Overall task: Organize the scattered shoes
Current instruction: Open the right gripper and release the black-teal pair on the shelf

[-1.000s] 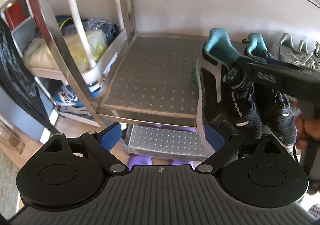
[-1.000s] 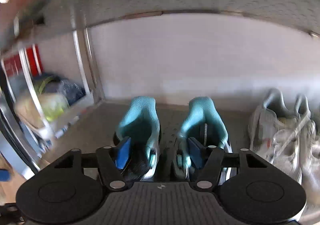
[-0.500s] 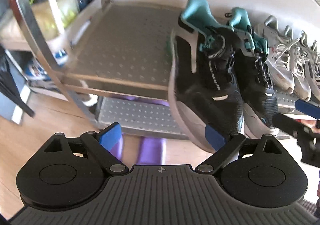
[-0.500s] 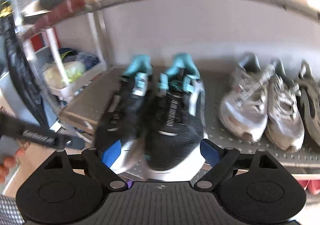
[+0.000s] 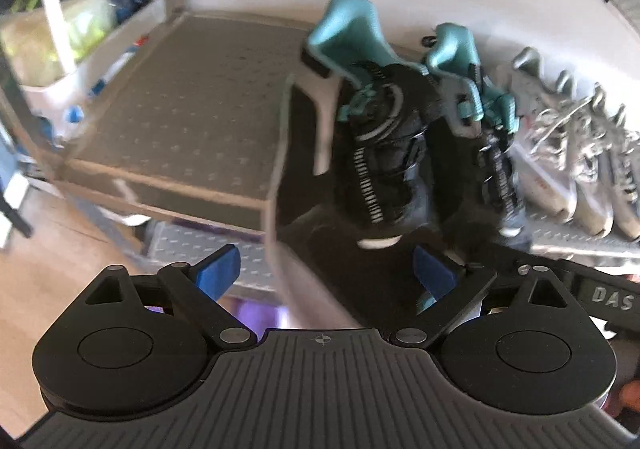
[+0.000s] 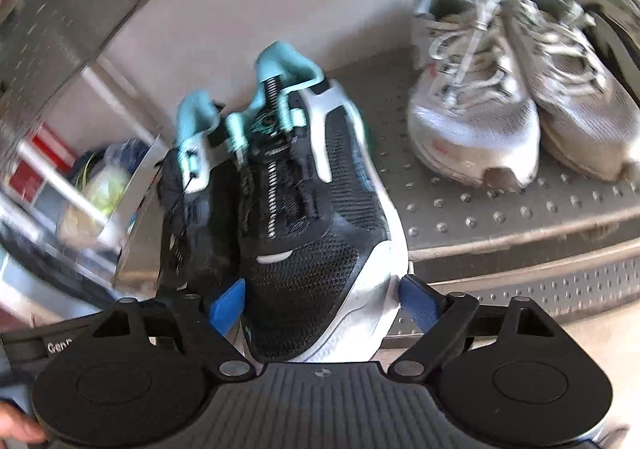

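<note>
A pair of black sneakers with teal collars stands toes outward at the front of a studded metal shelf (image 5: 180,121). In the left wrist view the left shoe (image 5: 372,169) has its toe between the fingers of my left gripper (image 5: 326,269). Those jaws are closing; the left pad (image 5: 218,267) is clear of the sole. In the right wrist view the right shoe (image 6: 312,233) pokes its toe between the pads of my right gripper (image 6: 322,303). Its jaws are closing, close beside the toe, with no squeeze visible. The other shoe (image 6: 192,217) leans against it.
A pair of grey laced sneakers (image 6: 472,117) and a darker shoe (image 6: 616,37) fill the shelf to the right. A white basket (image 5: 60,37) of bags stands left of the rack. A lower shelf (image 5: 180,245) and wood floor (image 5: 60,241) lie below.
Both grippers have drawn back and down from the shelf. The right gripper's fingers came out of the two shoe collars and spread wider. The black pair now rests on the shelf.
</note>
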`<state>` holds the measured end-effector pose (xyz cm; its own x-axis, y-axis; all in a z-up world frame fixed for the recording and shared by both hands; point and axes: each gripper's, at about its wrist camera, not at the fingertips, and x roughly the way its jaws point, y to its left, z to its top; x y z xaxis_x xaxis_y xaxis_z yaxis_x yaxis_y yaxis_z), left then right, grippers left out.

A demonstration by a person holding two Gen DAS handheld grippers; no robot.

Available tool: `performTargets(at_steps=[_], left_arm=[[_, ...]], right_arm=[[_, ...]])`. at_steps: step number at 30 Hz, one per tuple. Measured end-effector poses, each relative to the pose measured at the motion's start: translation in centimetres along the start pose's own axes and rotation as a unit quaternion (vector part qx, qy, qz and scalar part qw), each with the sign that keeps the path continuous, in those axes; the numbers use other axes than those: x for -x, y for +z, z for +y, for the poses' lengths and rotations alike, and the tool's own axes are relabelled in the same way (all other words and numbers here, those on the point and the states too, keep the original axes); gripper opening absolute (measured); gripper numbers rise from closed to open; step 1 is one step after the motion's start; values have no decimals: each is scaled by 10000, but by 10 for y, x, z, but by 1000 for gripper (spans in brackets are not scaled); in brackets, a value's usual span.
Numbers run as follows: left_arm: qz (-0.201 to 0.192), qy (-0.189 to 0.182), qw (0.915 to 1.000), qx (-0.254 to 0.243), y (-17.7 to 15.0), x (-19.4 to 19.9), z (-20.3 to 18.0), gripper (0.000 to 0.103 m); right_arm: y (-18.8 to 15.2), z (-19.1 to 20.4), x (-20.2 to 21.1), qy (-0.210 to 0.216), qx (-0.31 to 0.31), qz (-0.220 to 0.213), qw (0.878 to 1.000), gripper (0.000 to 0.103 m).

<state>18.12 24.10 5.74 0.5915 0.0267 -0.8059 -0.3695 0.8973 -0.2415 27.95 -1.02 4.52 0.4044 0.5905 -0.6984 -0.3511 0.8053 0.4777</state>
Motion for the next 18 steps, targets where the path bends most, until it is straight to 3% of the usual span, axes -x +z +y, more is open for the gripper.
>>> performTargets(at_steps=[4, 7, 10, 15, 18], left_arm=[[45, 60, 9997, -248, 14, -16, -12, 98], [61, 287, 9986, -443, 20, -27, -19, 97], [1, 281, 9984, -485, 27, -29, -22, 96], [-230, 99, 9974, -678, 32, -37, -25, 96], [-181, 327, 9952, -909, 25, -25, -29, 96]], right_arm=[[1, 0, 6, -39, -504, -97, 9987, 82], [3, 0, 1, -34, -635, -103, 9979, 79], [8, 0, -4, -57, -843, -210, 9962, 78], [14, 4, -2, -146, -802, -485, 9955, 79], [16, 3, -1, -50, -856, -310, 9958, 83]])
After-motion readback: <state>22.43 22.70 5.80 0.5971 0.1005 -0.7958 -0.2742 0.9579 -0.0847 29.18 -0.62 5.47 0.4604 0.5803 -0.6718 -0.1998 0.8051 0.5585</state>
